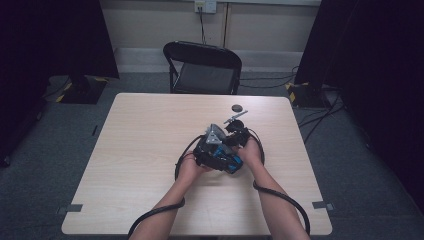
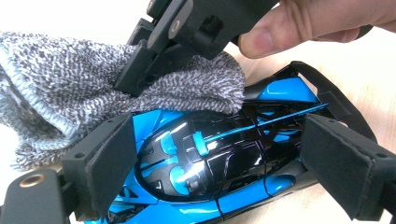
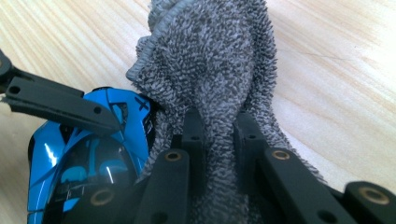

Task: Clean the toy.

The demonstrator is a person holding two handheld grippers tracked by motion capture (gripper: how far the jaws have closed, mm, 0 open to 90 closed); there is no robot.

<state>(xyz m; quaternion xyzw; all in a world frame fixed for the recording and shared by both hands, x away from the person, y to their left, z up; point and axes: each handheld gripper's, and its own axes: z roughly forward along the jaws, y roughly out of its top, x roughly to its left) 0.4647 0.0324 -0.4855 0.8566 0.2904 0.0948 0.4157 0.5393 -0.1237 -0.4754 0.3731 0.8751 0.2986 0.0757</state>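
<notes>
- Two tongs meet over a blue and black toy car [image 2: 219,158] just right of the tabletop's [image 1: 145,150] middle.
- The left tongs [image 2: 219,163] are clamped on the car, one pad on each side.
- The right tongs [image 3: 219,140] are pinched together on a grey cloth [image 3: 215,60], which touches the car at its 11 o'clock in the left gripper view.
- A small dark disc [image 1: 237,107] lies at 12 o'clock of the hands, apart.

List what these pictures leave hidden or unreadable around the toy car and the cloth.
- Toy car: its wheels and underside are hidden by its own body in the left gripper view.
- Cloth: in the high view, hands and claws cover it.
- Small dark disc on the table: too small to identify in the high view.
</notes>
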